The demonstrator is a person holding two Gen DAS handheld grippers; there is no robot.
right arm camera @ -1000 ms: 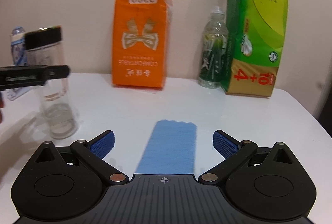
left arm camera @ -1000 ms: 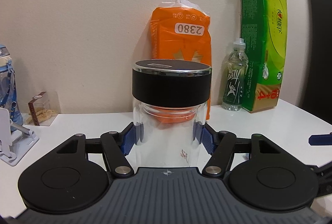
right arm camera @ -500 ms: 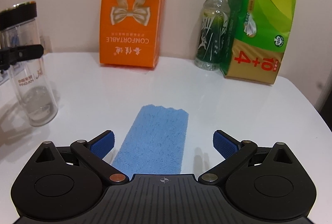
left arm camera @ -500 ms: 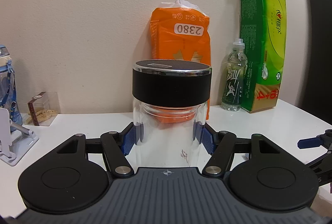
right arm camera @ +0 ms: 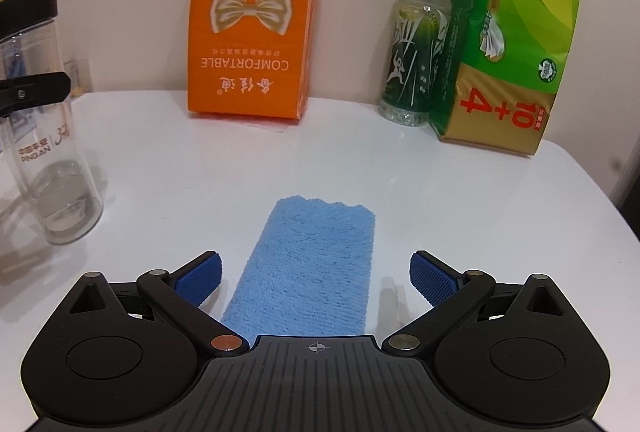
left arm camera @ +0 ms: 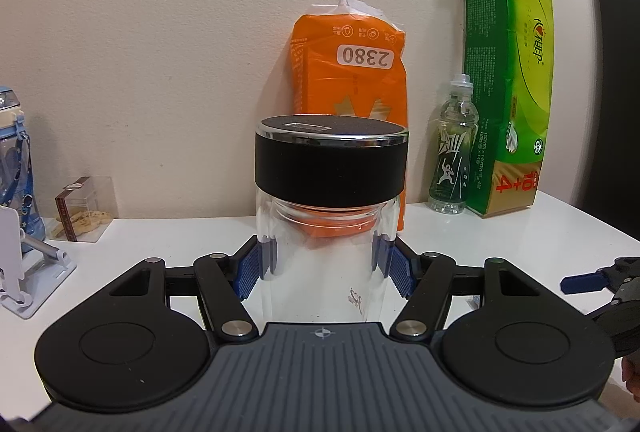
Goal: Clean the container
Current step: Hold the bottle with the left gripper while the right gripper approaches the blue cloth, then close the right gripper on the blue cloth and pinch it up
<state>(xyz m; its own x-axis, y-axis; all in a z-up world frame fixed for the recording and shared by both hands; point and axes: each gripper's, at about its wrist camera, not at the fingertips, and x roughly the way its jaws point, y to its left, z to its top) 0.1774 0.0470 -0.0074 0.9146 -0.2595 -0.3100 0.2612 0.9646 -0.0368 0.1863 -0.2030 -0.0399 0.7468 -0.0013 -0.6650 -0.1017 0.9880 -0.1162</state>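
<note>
A clear glass container (left arm camera: 324, 264) with a black lid (left arm camera: 332, 162) stands upright on the white table. My left gripper (left arm camera: 325, 264) is shut on its glass body, blue pads pressed on both sides. From the right wrist the same container (right arm camera: 52, 160) shows at far left with a black finger across it. A folded blue cloth (right arm camera: 308, 268) lies flat on the table. My right gripper (right arm camera: 316, 270) hangs open over the cloth's near part, one pad on each side, neither touching it. Its blue fingertip (left arm camera: 582, 280) shows at the right edge of the left wrist view.
Against the wall stand an orange pack (right arm camera: 256, 24), a small plastic bottle (right arm camera: 418, 48) and a tall green tissue pack (right arm camera: 516, 32). At far left are a blue bottle (left arm camera: 14, 160), a small clear box (left arm camera: 82, 210) and a white stand (left arm camera: 24, 272). The table edge (right arm camera: 608, 200) curves at right.
My right gripper has sunk and tilted down toward the blue cloth, which now looks larger between its open pads. The left gripper and the container have not moved.
</note>
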